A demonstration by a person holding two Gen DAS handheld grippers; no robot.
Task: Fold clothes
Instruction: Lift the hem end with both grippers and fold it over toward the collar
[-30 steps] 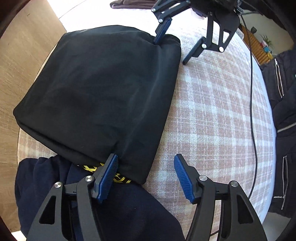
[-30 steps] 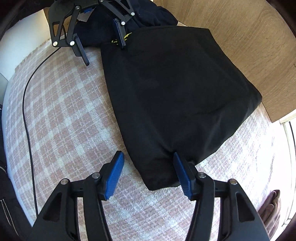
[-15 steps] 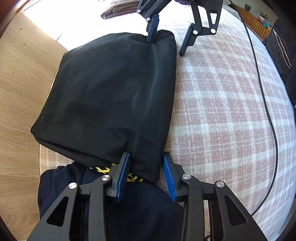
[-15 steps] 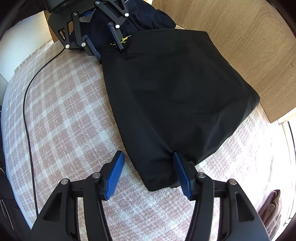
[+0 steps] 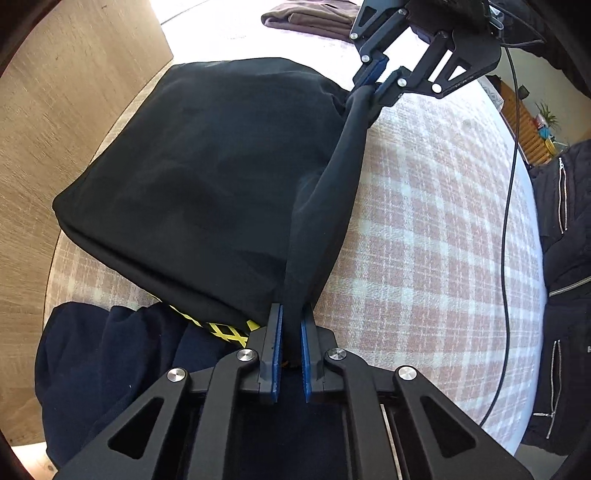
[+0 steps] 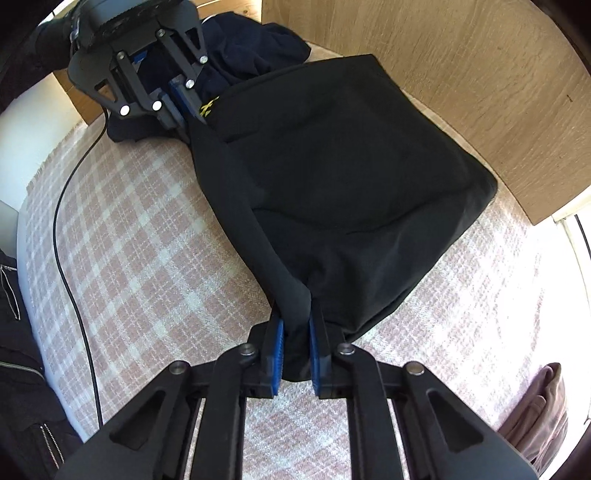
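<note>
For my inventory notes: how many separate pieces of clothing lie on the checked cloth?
3: the black garment gripped along one edge, a navy garment partly under its end, a brown garment at the far end. Others may be hidden.

Each camera sits just behind its own blue pads, looking steeply down, close to the bed. They face each other along the black garment [image 5: 207,177], which both views share.

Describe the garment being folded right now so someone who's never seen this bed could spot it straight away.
On the pink plaid blanket, beside the wooden panel, lies a plain black folded garment. The left gripper and right gripper each pinch one corner of its near edge. Unlike the crumpled navy garment beside it, it is flat and squared.
</note>
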